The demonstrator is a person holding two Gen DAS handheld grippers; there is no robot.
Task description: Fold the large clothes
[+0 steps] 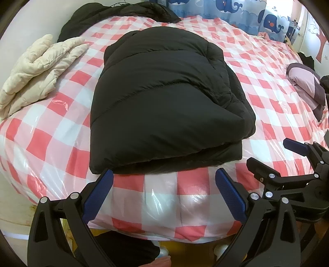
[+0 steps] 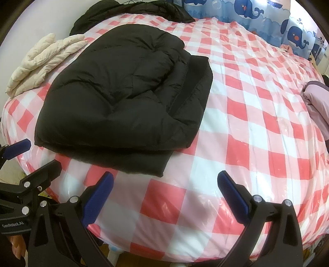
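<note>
A black puffer jacket (image 1: 164, 98) lies folded into a thick bundle on the red-and-white checked bed cover (image 1: 51, 143). It also shows in the right wrist view (image 2: 123, 98), left of centre. My left gripper (image 1: 164, 176) is open and empty, just in front of the jacket's near edge. My right gripper (image 2: 165, 178) is open and empty, over the cover to the right of the jacket's near corner. The right gripper (image 1: 292, 156) also shows at the right edge of the left wrist view, and the left gripper (image 2: 26, 156) at the left edge of the right wrist view.
A cream quilted garment (image 1: 39, 69) lies folded at the left of the bed. Another black garment (image 1: 115, 14) is heaped at the far end. A pink and grey folded item (image 1: 306, 86) lies at the right. A whale-print curtain (image 1: 226, 8) hangs behind.
</note>
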